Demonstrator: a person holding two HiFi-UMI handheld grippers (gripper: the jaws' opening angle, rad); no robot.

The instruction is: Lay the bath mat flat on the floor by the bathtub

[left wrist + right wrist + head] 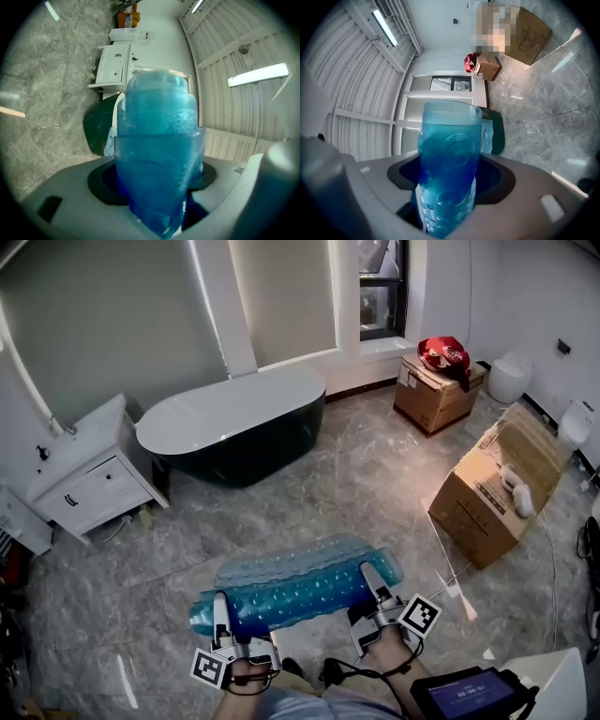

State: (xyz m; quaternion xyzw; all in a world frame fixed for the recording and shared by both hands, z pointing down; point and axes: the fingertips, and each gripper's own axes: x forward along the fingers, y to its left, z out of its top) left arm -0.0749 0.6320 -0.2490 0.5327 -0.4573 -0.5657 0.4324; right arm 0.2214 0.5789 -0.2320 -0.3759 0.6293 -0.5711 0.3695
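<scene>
Translucent blue bubble-patterned bath mat (300,592); grey marbled floor (328,493)

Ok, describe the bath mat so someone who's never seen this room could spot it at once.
Find the dark freestanding bathtub at the back, then come across the grey stone floor towards the camera. There the bath mat is folded over lengthwise, its ends gripped by the left tool and right tool. It is the only translucent blue, bubble-textured thing; the boxes are brown cardboard.

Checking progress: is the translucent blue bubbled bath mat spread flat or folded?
Folded: the translucent blue bath mat sits doubled in layers, clamped by left gripper and right gripper.
</scene>
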